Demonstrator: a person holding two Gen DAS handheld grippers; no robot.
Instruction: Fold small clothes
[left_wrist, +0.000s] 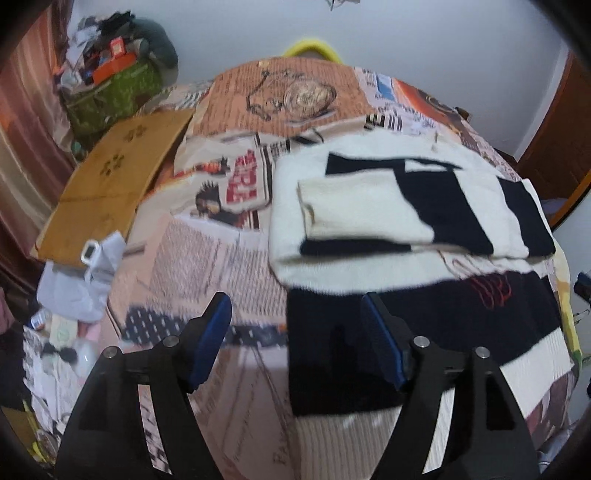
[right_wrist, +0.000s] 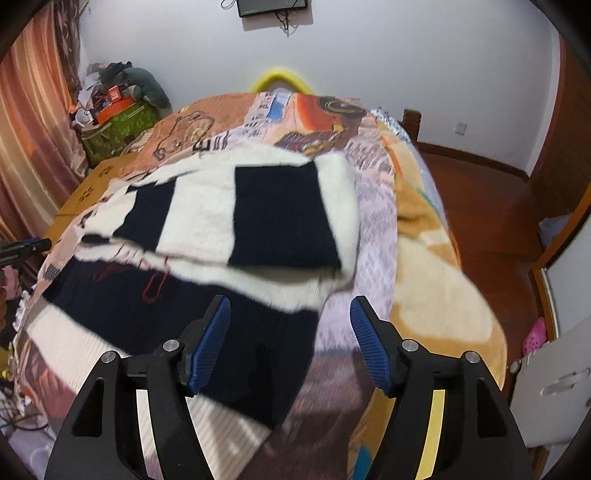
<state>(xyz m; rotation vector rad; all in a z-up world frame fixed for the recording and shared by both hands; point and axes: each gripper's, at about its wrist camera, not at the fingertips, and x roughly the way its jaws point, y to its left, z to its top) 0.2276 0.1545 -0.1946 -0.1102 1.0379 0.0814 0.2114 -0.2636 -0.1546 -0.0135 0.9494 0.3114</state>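
Observation:
A white and black striped knit sweater (left_wrist: 369, 258) lies flat on the bed, its sleeves folded in over the chest. In the right wrist view the sweater (right_wrist: 207, 221) fills the middle. My left gripper (left_wrist: 297, 306) is open and empty, hovering above the sweater's lower left black band. My right gripper (right_wrist: 290, 310) is open and empty, above the sweater's lower right corner. The left gripper's tip (right_wrist: 26, 245) shows at the left edge of the right wrist view.
The bed has a printed cover (left_wrist: 207, 258) with an orange blanket (right_wrist: 443, 266) on the right side. A brown cardboard piece (left_wrist: 110, 184) and white bags (left_wrist: 85, 280) lie on the left. A green bag of clutter (left_wrist: 110, 92) stands by the curtain. Wooden floor (right_wrist: 487, 206) lies to the right.

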